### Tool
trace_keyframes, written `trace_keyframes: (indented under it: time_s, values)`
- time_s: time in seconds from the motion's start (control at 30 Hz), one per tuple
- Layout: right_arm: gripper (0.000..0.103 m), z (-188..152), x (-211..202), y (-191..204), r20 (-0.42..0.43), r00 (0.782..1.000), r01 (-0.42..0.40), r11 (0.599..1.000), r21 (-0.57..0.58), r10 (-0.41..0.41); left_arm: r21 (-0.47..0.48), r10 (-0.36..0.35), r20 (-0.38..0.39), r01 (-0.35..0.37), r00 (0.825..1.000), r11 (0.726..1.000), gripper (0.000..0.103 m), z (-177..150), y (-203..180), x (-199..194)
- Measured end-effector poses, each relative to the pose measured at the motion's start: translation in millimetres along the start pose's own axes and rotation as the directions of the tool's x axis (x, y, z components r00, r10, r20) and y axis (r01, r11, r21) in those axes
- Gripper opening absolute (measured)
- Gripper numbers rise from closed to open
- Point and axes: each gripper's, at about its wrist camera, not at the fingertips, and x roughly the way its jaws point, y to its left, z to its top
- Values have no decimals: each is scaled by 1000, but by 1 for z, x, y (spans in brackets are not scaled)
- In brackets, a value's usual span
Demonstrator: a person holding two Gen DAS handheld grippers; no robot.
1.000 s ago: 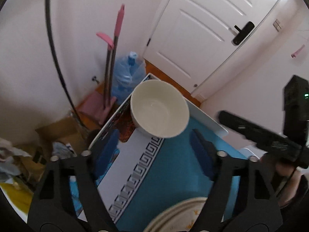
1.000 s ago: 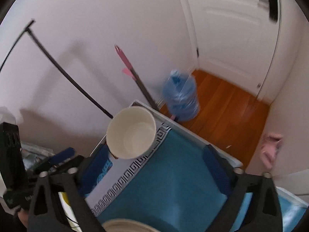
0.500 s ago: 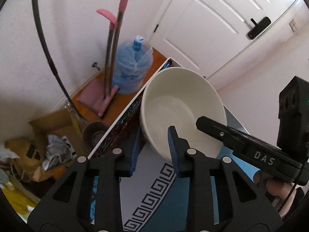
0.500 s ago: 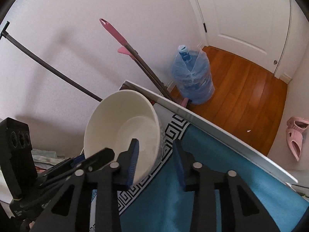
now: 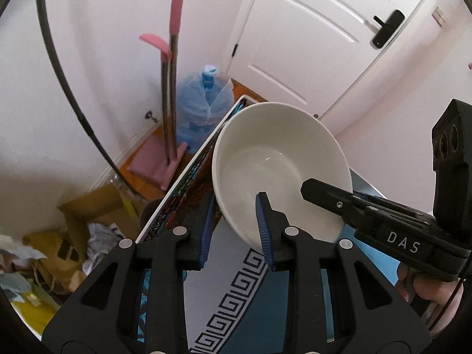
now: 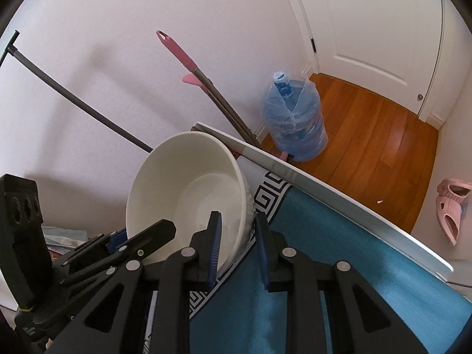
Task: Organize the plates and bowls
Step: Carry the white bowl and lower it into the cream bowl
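Note:
A large white bowl [image 5: 274, 159] is near the far corner of the table on the blue cloth with the key-pattern border [image 5: 236, 303]. My left gripper [image 5: 236, 230] is shut on the bowl's near-left rim. My right gripper [image 6: 237, 242] is shut on the bowl's [image 6: 188, 191] right rim. Each gripper shows in the other's view, the right one [image 5: 368, 215] at the bowl's right side and the left one [image 6: 118, 247] at its near-left. The bowl is tilted and looks empty.
The table's white edge [image 6: 324, 194] runs past the bowl. Beyond it on the wooden floor stand a blue water jug [image 6: 295, 124], a pink-handled mop [image 5: 171, 88] and pink slippers [image 6: 451, 206]. Boxes and clutter [image 5: 59, 236] lie at the left. A white door [image 5: 324, 44] is behind.
Both grippers moved in to the bowl and closed on its rim from opposite sides. In the last half second they stay clamped and the bowl sits a little closer and more tilted.

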Motion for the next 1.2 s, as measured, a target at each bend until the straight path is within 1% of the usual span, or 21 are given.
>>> trace_keyframes:
  time_s: [0.1,0.23,0.33,0.43,0.6,0.73,0.83,0.9,1.07,1.2]
  values:
    - [21,-3,-13,2,21,1000,10,1000,0,-10,28,-6,17,5,1000,1000,25,0,-8,-12]
    - [21,-7,-38,4,59,998,21,1000,14,-22,79,-31,39,28,999,997,25,-2,-23,-37]
    - [21,-16,-66,7,100,994,37,999,27,-39,119,-49,55,43,997,992,25,-7,-39,-57]
    - [21,-26,-93,9,132,989,56,998,42,-61,146,-87,63,77,994,986,25,-14,-55,-81]
    - [21,-56,-148,9,195,977,76,994,76,-89,203,-129,77,111,989,973,25,-38,-90,-123]
    - [21,-93,-195,4,234,965,96,990,101,-117,259,-154,92,126,984,958,25,-73,-128,-157]
    - [21,-129,-232,-6,259,957,101,987,126,-131,282,-171,92,139,981,949,25,-106,-157,-179]
    - [21,-149,-250,-12,262,955,106,985,135,-139,285,-183,87,152,979,946,25,-128,-173,-189]
    - [21,-211,-300,-33,271,948,132,980,150,-169,300,-208,76,177,975,937,25,-193,-217,-211]
    - [21,-256,-329,-51,263,945,156,974,165,-196,318,-230,46,204,972,926,25,-240,-251,-222]
